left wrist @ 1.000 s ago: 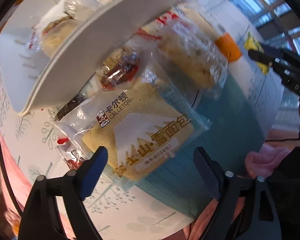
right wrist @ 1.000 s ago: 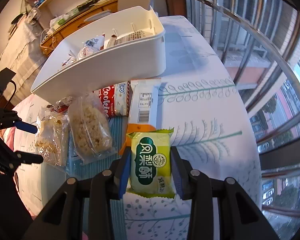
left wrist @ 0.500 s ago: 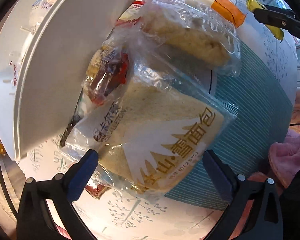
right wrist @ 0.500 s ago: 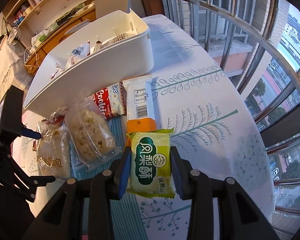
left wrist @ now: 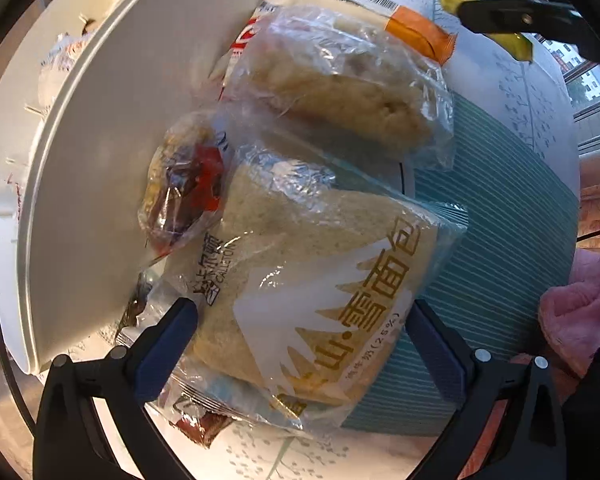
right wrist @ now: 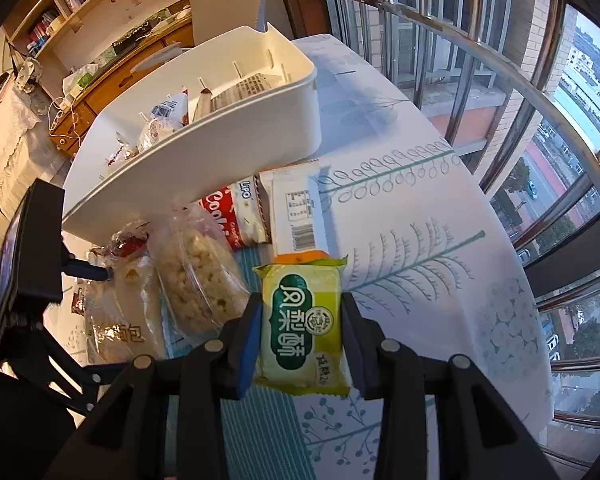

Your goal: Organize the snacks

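Observation:
A clear bread packet [left wrist: 300,280] with gold lettering lies on the table against the white bin [left wrist: 100,160]. My left gripper [left wrist: 300,340] points straight down over it. It is open wide, one finger on each side of the packet, and neither pad presses on it. Beside the bread are a small red-wrapped snack [left wrist: 184,192] and a puffed-rice packet [left wrist: 340,92]. My right gripper [right wrist: 302,320] is shut on a yellow-green pastry packet [right wrist: 304,312], held above the table. The bin [right wrist: 204,168] holds several wrapped snacks.
A red cookie packet [right wrist: 228,216] and a white bar with an orange end [right wrist: 296,208] lie by the bin's wall. A teal striped mat [left wrist: 500,240] covers part of the leaf-print tablecloth [right wrist: 420,240]. Pink cloth [left wrist: 572,312] lies at the table's edge. Window bars [right wrist: 500,80] stand behind.
My left gripper has come down closer over the bread packet, rolled, and its jaws have widened to straddle it. The right gripper keeps the yellow-green packet and has stayed about where it was.

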Tool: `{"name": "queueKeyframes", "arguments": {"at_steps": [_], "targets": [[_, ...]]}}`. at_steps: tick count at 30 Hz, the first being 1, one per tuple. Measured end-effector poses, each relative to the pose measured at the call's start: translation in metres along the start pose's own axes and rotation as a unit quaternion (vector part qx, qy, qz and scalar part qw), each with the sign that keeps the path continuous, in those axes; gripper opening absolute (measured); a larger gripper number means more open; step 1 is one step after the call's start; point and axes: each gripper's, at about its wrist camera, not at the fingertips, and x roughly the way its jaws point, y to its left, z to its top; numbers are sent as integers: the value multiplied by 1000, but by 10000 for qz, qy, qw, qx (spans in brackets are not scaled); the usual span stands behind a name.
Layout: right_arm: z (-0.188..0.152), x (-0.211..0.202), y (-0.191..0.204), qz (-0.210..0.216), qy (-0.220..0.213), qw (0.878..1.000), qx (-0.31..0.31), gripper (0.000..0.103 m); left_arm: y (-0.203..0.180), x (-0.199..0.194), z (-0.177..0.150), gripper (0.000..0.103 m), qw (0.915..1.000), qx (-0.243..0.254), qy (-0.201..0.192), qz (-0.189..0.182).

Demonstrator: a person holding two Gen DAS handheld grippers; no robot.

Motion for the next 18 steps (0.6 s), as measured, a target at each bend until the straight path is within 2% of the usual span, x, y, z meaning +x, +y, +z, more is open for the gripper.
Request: {"name": "queueKeyframes", "arguments": {"at_steps": [5, 13, 18], "targets": [[4, -2, 3, 58, 2, 10000, -35, 38, -11, -9, -17, 97, 9994, -6, -288, 180], [6, -7, 5, 153, 19, 9999, -55, 37, -10, -24, -10, 91, 9991, -308, -217, 172], [10, -11, 5, 201, -18, 9997, -128, 38, -4, -49, -10, 87, 9984, -494, -224, 166]]}}
